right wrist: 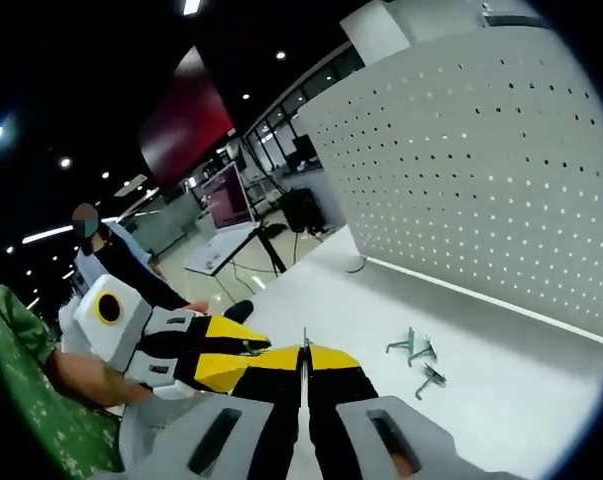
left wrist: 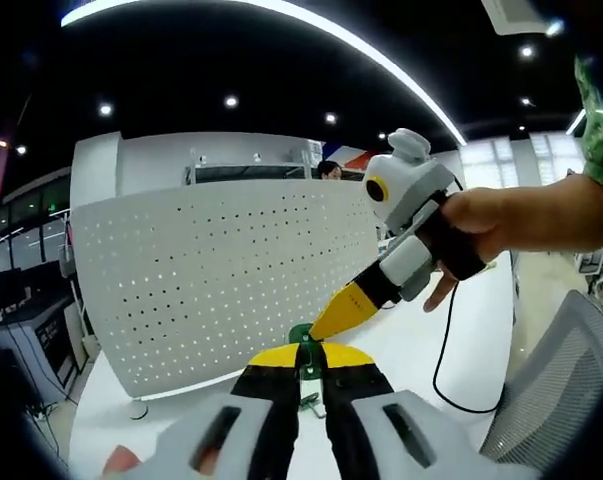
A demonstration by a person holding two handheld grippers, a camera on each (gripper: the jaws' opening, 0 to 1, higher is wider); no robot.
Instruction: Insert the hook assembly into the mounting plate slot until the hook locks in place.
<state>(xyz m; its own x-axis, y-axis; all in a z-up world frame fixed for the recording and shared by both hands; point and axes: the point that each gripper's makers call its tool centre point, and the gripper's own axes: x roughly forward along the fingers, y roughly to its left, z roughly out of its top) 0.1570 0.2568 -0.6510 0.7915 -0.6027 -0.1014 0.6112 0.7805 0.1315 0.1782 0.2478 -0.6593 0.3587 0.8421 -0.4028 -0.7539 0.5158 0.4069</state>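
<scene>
Green metal hook piece sits pinched at yellow tips of left gripper, jaws narrow on it, held above white tabletop in front of white perforated pegboard plate. Right gripper comes in w/ tip touching same spot, hand on handle; its jaws pressed together, nothing visible betw them. More green metal hooks lie loose on table nr pegboard base.

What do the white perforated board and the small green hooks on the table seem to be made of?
Perforated board: probably thin sheet metal with a matte white painted finish; it has even rows of small punched holes and stands upright, though plastic is possible.

Green hooks: thin bent pieces, green coated, likely metal wire or stamped metal; too small to be sure.

Table: smooth white surface, material unclear.
</scene>
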